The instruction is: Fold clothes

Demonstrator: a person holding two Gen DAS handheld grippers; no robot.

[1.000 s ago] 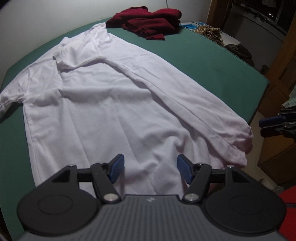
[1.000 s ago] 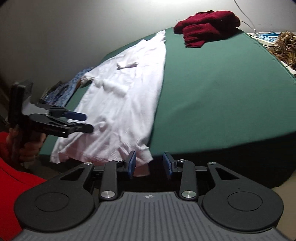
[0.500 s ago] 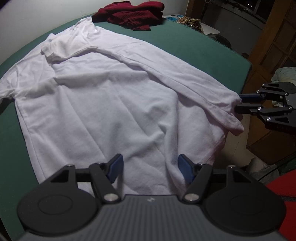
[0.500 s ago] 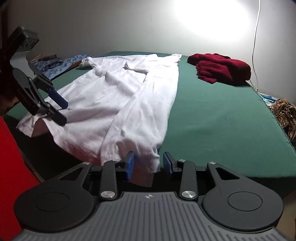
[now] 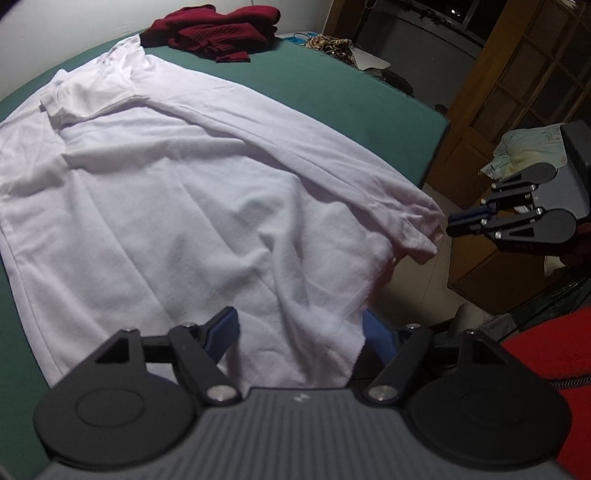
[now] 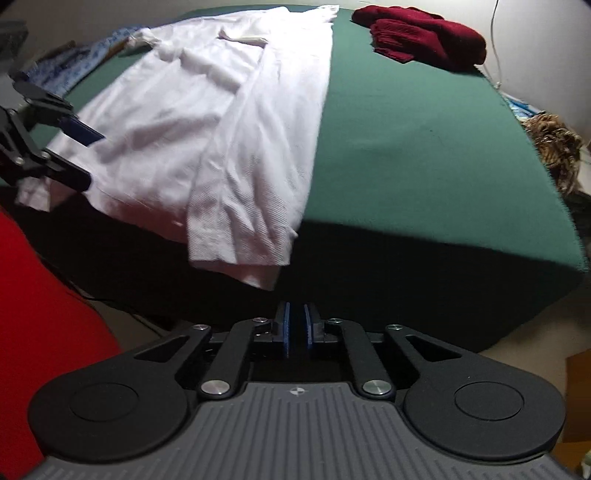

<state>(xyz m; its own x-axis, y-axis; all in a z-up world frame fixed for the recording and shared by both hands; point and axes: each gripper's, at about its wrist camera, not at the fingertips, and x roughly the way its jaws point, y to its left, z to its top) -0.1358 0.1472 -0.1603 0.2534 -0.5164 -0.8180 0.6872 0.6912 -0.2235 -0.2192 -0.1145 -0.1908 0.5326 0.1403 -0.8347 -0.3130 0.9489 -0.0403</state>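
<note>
A white shirt (image 5: 177, 192) lies spread on the green table (image 5: 332, 92), its hem hanging over the near edge. My left gripper (image 5: 301, 330) straddles that hem; its jaws are opening and the cloth lies loosely between the blue pads (image 5: 225, 326), not pinched. In the right wrist view the left gripper (image 6: 75, 153) stands at the shirt's (image 6: 207, 122) left hem. My right gripper (image 6: 296, 328) is closing, pads almost together with nothing between them, just short of the shirt's hanging corner (image 6: 258, 273). The left wrist view shows the right gripper (image 5: 452, 223) beside that corner.
A dark red garment (image 5: 218, 33) is heaped at the table's far end, also the dark red garment (image 6: 424, 37) in the right wrist view. Blue patterned cloth (image 6: 62, 70) lies past the left edge. A brown patterned item (image 6: 554, 144) and wooden door (image 5: 517, 92) stand right. The person's red clothing (image 6: 37, 314) is close by.
The right gripper's jaws have closed from partly open; the shirt corner that lay between them half a second ago now hangs beyond the tips. The left jaws have widened over the hem.
</note>
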